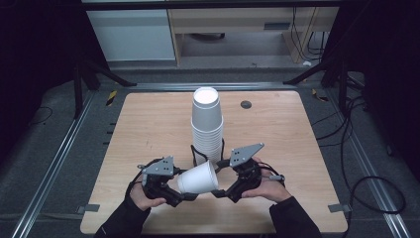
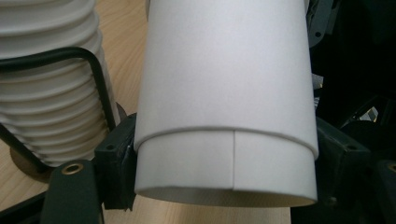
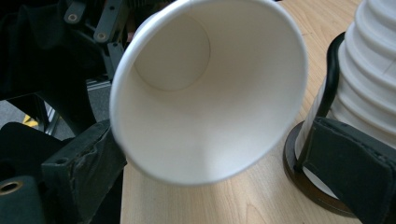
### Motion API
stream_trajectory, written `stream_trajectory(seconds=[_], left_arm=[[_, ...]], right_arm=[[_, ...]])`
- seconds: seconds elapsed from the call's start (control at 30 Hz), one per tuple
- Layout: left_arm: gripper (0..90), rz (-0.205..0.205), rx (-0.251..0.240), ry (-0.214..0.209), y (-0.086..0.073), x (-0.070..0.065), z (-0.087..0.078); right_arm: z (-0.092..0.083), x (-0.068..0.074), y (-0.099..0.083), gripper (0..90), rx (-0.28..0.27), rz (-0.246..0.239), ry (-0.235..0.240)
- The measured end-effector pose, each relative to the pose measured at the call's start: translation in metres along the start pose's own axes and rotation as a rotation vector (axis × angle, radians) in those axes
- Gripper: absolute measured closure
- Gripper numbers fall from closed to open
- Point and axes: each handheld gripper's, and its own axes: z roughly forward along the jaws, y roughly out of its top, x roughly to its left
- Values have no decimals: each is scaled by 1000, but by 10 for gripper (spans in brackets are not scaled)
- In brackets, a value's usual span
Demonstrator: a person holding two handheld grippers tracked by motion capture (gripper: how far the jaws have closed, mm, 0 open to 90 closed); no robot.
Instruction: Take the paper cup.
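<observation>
Single paper cup (image 1: 198, 178) held on its side just above the near-centre of the table (image 1: 148, 124), between the two grippers. Base end toward the left gripper (image 1: 185, 197), open mouth toward the right gripper (image 1: 216, 193).

Left gripper view: cup (image 2: 224, 93) seen from the base end, clamped at its narrow bottom band between both jaws, one pad pressed against each side. Left gripper closed on the cup. Seam of the cup facing the camera, base recess visible at the lower edge.

Right gripper view: cup (image 3: 210, 93) seen mouth-on, inner bottom visible. Rim lies between the jaws; left jaw pad just beside or touching the lower rim, right jaw pad well apart from the rim and close to the stack. Right gripper spread wide, not gripping.

Stack (image 1: 207, 126) of nested cups standing upright in a black wire holder (image 1: 194, 151) on a round base, just behind the held cup and touching nothing of it as far as can be told. Stack (image 2: 46, 93) to the left in the left gripper view, stack (image 3: 373, 70) to the right in the right gripper view.

Both hands low at the near edge, left hand (image 1: 141, 196), right hand (image 1: 270, 188).
</observation>
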Motion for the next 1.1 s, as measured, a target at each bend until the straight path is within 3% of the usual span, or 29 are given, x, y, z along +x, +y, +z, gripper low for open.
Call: stream_trajectory(seconds=[0.37,0.93,1.1], left_arm=[[230,21,8,-15,3,-6,9],[228,11,16,-26,2,-6,12],[210,9,15,-9,4,-7,12]], right_arm=[[9,0,-1,48,-15,17,61],[12,-3,-5,72,-11,37,95],[10,-3,-4,81,-21,35,101]])
